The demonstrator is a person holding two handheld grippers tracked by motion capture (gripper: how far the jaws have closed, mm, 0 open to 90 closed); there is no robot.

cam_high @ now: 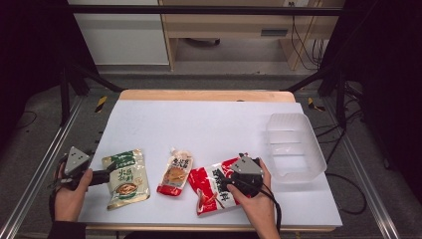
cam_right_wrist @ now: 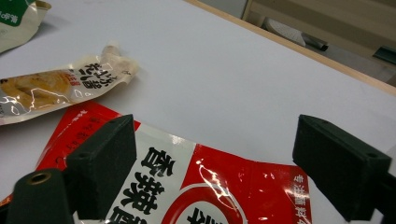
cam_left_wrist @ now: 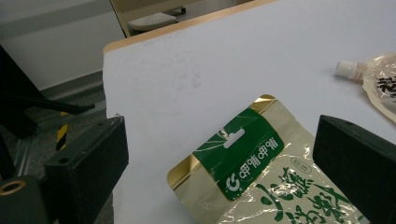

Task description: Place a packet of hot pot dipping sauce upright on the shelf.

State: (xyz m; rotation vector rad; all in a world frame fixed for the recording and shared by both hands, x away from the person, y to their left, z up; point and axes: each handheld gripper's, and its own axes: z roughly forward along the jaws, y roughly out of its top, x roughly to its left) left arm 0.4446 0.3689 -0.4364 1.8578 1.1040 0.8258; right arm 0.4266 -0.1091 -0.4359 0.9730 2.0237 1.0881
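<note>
Three food pouches lie along the front of the white table point(cam_high: 209, 124). A gold pouch with a green label point(cam_high: 125, 178) is at the left, a small spouted pouch point(cam_high: 175, 173) in the middle, and a red and white pouch point(cam_high: 211, 188) at the right. My left gripper point(cam_high: 103, 176) sits at the gold pouch's left edge. In the left gripper view the gripper point(cam_left_wrist: 224, 140) stands open with the gold pouch point(cam_left_wrist: 261, 182) lying between and beyond its jaws. My right gripper point(cam_high: 231, 180) hovers over the red pouch point(cam_right_wrist: 210, 186). That gripper point(cam_right_wrist: 219, 140) is open too, holding nothing.
A clear plastic container point(cam_high: 294, 145) stands at the right side of the table. The spouted pouch point(cam_left_wrist: 378, 81) lies to the right in the left gripper view and to the left point(cam_right_wrist: 56, 86) in the right gripper view. Black frame rails flank the table.
</note>
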